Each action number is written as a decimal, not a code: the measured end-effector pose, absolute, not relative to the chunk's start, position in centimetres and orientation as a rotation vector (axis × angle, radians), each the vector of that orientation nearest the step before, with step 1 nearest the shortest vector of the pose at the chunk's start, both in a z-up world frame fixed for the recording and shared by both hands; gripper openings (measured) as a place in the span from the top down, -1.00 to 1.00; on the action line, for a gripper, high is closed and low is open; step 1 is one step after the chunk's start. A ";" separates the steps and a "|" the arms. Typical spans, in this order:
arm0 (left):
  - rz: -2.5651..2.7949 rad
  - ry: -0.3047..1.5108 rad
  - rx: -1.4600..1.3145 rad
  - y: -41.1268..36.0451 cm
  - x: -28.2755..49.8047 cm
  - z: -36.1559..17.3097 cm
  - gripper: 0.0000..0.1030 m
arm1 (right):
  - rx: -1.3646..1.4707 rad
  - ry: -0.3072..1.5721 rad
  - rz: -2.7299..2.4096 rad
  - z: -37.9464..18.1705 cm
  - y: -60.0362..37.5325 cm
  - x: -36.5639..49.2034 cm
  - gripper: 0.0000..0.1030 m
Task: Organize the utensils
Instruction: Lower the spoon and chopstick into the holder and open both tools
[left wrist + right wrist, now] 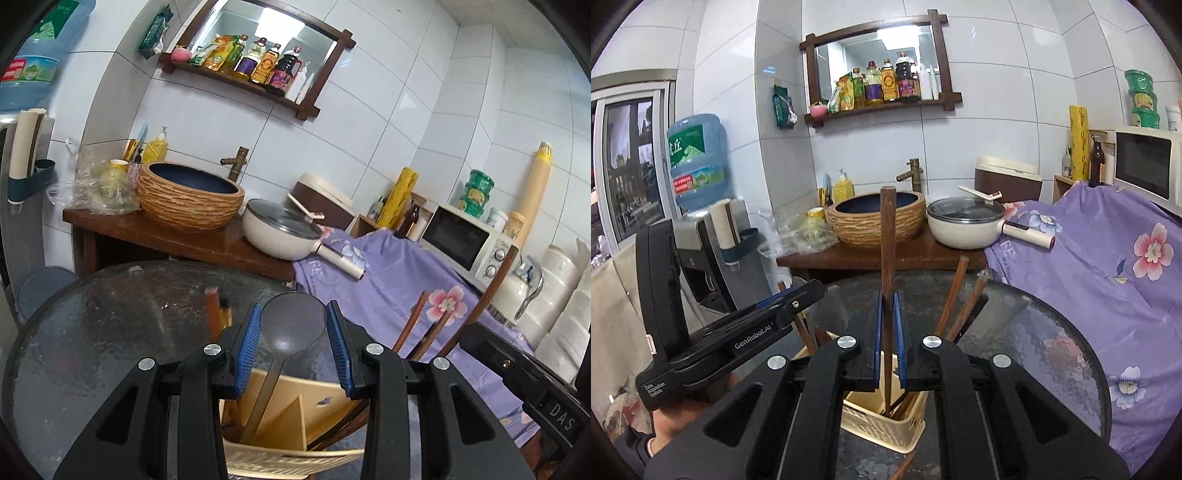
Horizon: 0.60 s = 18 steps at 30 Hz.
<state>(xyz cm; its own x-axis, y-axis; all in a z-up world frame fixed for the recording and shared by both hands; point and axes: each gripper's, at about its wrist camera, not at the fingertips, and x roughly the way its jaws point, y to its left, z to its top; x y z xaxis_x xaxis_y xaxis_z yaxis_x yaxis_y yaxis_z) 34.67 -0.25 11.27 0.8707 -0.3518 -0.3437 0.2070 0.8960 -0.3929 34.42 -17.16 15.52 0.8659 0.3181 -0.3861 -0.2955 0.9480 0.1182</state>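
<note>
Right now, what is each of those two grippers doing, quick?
Left gripper: open, its pads on either side of the grey ladle without pressing it.
Right gripper: shut on a wooden chopstick standing in the beige basket.

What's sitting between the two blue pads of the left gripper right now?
In the left wrist view, the grey ladle's bowl sits between the open left gripper's blue pads; its handle runs down into the beige utensil basket.
</note>
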 end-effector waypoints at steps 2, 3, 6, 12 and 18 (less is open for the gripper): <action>-0.302 0.439 -0.348 -0.3 34.7 10.5 0.31 | 0.048 0.431 0.321 14.4 -16.8 34.5 0.86; -0.302 0.448 -0.346 -0.3 34.7 10.1 0.32 | 0.039 0.438 0.316 13.8 -16.7 34.6 0.86; -0.303 0.471 -0.347 -0.1 34.7 9.0 0.31 | 0.040 0.460 0.315 12.4 -16.6 34.7 0.86; -0.296 0.509 -0.287 -0.7 34.4 7.4 0.31 | 0.025 0.498 0.306 10.7 -16.4 35.3 0.86; -0.311 0.509 -0.233 -0.9 33.2 7.2 -0.05 | 0.015 0.492 0.299 9.7 -16.9 35.0 0.85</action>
